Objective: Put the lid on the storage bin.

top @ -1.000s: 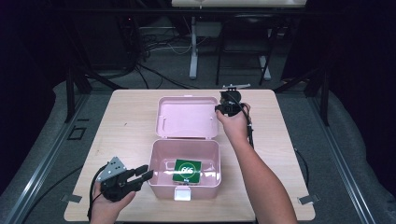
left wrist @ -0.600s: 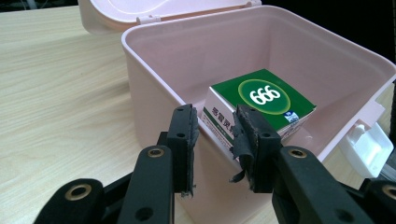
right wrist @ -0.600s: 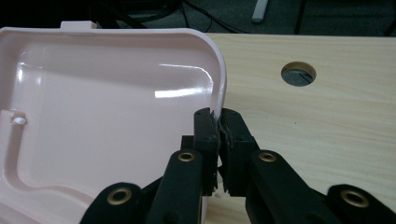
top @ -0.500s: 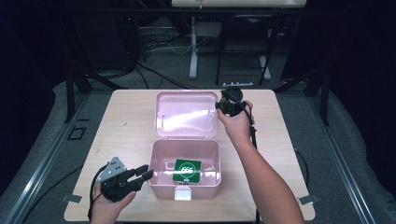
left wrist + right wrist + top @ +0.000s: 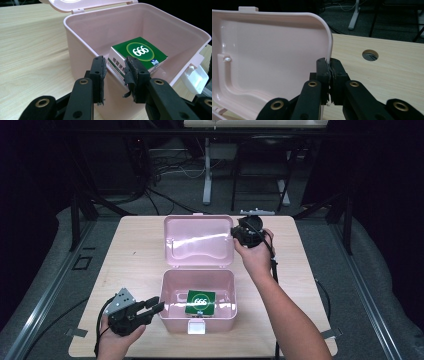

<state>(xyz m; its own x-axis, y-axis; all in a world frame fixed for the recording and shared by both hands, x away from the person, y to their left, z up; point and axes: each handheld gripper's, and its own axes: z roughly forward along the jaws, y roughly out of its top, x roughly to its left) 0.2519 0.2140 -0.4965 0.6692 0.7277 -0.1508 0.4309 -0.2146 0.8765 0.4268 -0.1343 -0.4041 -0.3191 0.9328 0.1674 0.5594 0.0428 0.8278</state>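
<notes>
**Now: lid off flat and tilting up, held by its right edge**

Lid (image 5: 200, 241) of the pink box (image 5: 197, 319): a second ago it lay nearly flat behind the box; now it tilts up, hinged at the box's 12 o'clock side. Right tool (image 5: 239, 233) is clamped on the lid's 3 o'clock edge; in the right gripper view the edge (image 5: 329, 53) sits between pads pressed tight. The hand has come up with it. Judgement: closing swing has started, most of the arc remains.

Inside the box, a green carton (image 5: 201, 302) marked 666 lies on the floor.

Left tool (image 5: 150, 308) sits at the box's 9 o'clock side, half-wide and narrowing slightly. In its own view the box's near corner stands between the pads (image 5: 99, 72); pressing or not, cannot tell.

Box stands near the bench's (image 5: 140, 255) 6 o'clock edge.
</notes>
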